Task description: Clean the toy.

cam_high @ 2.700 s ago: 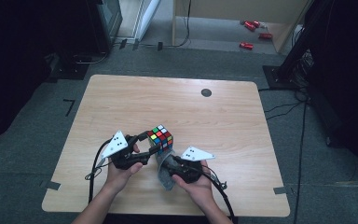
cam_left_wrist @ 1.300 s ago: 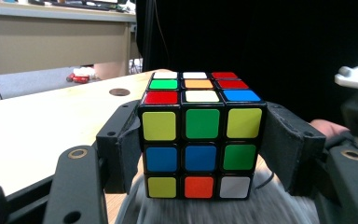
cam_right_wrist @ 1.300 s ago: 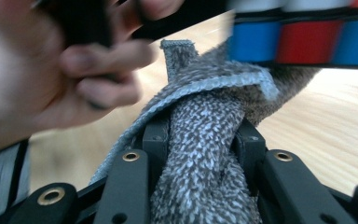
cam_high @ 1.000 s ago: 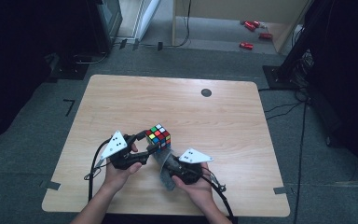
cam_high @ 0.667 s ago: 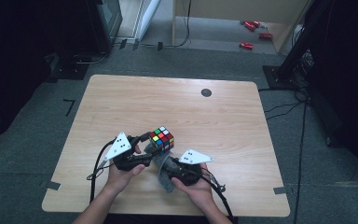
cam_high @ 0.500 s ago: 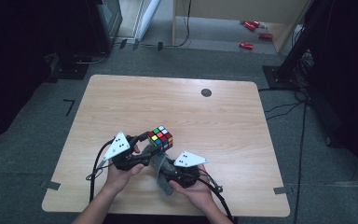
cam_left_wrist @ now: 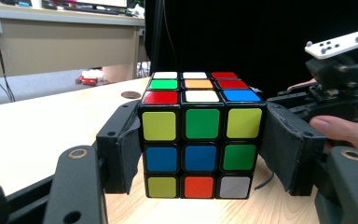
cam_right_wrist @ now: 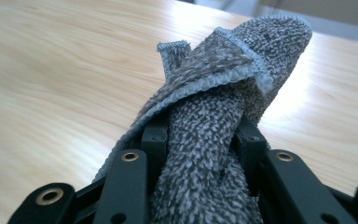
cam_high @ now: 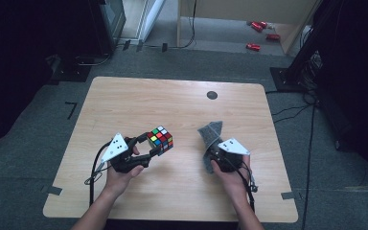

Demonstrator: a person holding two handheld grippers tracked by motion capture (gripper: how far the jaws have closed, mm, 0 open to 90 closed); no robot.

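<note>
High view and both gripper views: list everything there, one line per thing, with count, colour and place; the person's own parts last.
puzzle cube: one, multicoloured, clamped left of table centre
cloth: one, grey, bunched, clamped right of centre
table: one, light wood, mid-frame
round disc: one, dark, far table edge
red items: several, floor beyond table
left gripper: one, black, shut on puzzle cube
right gripper: one, black, shut on cloth
hands: two, near edge
</note>
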